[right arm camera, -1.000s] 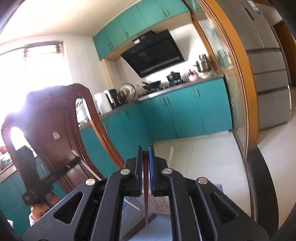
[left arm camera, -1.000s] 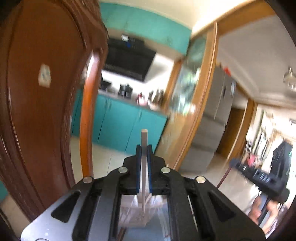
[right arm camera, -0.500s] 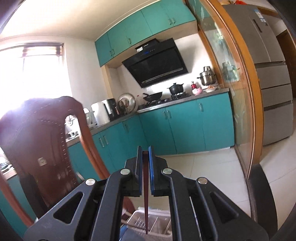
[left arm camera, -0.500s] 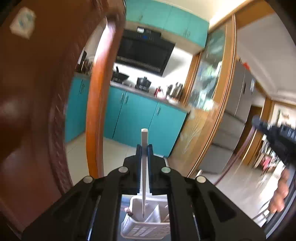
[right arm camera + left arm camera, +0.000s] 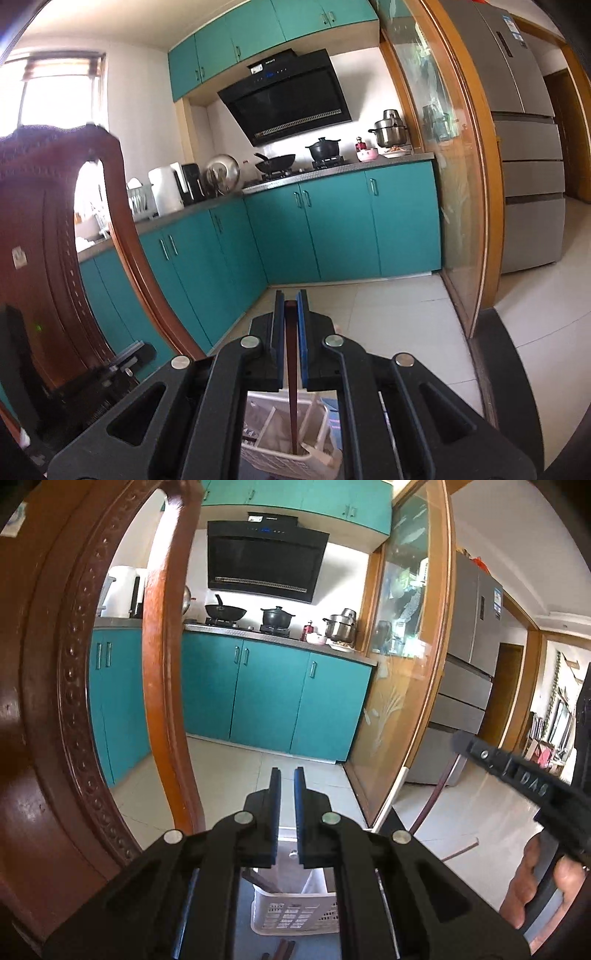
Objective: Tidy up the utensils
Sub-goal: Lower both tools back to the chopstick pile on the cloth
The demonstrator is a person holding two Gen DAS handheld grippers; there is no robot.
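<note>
Left claw: your jaws sit close together with only a thin slit, and nothing is in it. It is empty, hanging over the white basket on the tabletop.

Right claw: pressed onto a dark brown chopstick. The stick runs down between the pads, its top end level with the fingertips. Its lower tip is already inside the basket's rim, in what looks like a middle compartment, though the dividers are partly hidden by the claw body. I can't tell if the tip touches the bottom.

Going outward, at least one dark stick leans in the basket's left part. A small white end pokes up just below your left claw, probably a pale utensil already dropped in. A couple of dark stick ends lie on the tabletop just in front of the basket, outside it.

My read on progress: partway.
- Some pieces are in the basket.
- The right chopstick is lined up but not released.
- The loose sticks out front need picking up.

How many more are left is out of view.

Background is a carved chair back and teal kitchen cabinets, neither of them involved.
</note>
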